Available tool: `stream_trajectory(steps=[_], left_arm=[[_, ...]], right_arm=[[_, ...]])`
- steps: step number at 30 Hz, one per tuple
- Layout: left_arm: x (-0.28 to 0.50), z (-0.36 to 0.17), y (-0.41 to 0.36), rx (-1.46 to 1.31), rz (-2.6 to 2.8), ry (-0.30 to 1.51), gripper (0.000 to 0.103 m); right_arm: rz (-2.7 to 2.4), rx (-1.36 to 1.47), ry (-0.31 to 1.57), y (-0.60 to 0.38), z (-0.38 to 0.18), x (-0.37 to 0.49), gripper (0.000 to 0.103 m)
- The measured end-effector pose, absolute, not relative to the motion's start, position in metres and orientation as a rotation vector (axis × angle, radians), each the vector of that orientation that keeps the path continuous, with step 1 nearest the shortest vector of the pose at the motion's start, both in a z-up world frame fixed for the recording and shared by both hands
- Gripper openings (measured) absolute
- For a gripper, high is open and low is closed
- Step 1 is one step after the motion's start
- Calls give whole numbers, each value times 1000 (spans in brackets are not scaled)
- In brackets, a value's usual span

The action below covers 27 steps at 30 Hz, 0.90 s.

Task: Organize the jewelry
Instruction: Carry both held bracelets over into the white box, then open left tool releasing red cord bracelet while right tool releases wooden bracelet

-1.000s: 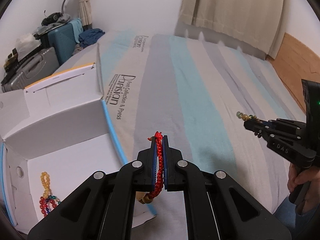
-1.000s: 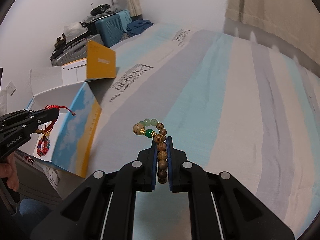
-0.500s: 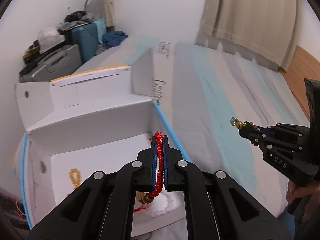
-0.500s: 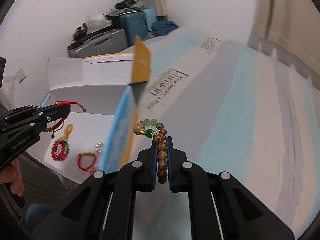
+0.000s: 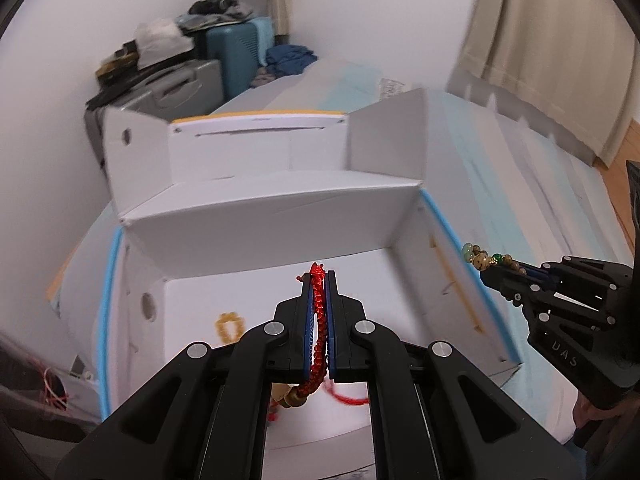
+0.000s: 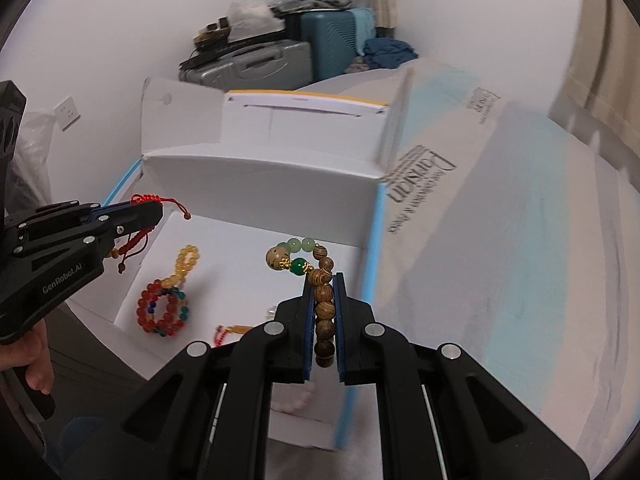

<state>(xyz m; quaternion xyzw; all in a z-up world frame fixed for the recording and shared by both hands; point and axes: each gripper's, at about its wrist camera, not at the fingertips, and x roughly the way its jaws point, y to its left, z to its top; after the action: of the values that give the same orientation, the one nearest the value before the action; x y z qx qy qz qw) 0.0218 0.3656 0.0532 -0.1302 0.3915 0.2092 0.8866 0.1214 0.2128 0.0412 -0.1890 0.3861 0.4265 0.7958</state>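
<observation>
Over one white box [image 6: 256, 184], two grippers, one bracelet each, red bracelet [image 5: 319, 312], wooden bracelet [image 6: 323, 300]

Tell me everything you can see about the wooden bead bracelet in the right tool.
The wooden bead bracelet is a string of brown, grained round beads, with one bright green bead, gold spacers, pale green beads and a larger speckled bead at its curled far end. The right tool pinches it between blue pads, above the open white box.

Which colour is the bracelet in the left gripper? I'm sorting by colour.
Red: the braided cord bracelet, clearest in the left wrist view.
</observation>
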Motion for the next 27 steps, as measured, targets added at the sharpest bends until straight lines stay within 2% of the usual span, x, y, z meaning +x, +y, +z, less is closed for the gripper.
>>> stream_trajectory(steps=[12, 22, 27], left_arm=[[-3, 9, 420, -356, 477, 940, 4], [1, -19, 432, -373, 469, 1023, 4], [-1, -24, 439, -377, 501, 1048, 8]], right_arm=[[924, -473, 916, 259, -5, 108, 7], [891, -498, 1000, 270, -35, 113, 9], [886, -500, 1007, 273, -36, 113, 10]])
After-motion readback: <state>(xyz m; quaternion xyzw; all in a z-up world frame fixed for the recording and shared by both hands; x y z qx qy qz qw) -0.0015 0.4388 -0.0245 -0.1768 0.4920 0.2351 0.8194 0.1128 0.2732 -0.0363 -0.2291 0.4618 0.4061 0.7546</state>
